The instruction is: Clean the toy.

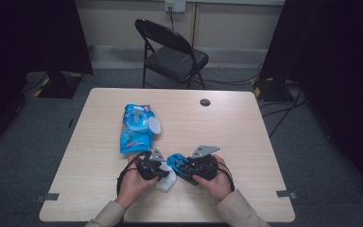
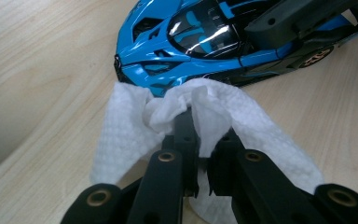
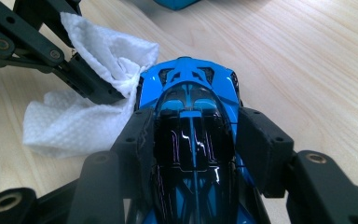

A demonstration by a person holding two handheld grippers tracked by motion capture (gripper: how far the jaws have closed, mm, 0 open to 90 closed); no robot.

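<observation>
A blue and black toy car (image 3: 191, 121) sits low over the table near its front edge, with my right gripper (image 3: 193, 135) shut on its sides. The car's nose (image 2: 140, 56) points toward my left gripper (image 2: 198, 140), which is shut on a white wet wipe (image 2: 130, 135). The bunched wipe (image 3: 102, 51) touches the car's front corner. In the high view the left gripper (image 1: 152, 166), the wipe (image 1: 167, 181), the car (image 1: 177, 163) and the right gripper (image 1: 199, 166) lie close together.
A blue wet-wipe pack (image 1: 136, 126) with its white lid flipped open lies on the wooden table (image 1: 227, 127) behind the grippers. A small black disc (image 1: 205, 102) sits near the far edge. A black folding chair (image 1: 172, 52) stands beyond the table.
</observation>
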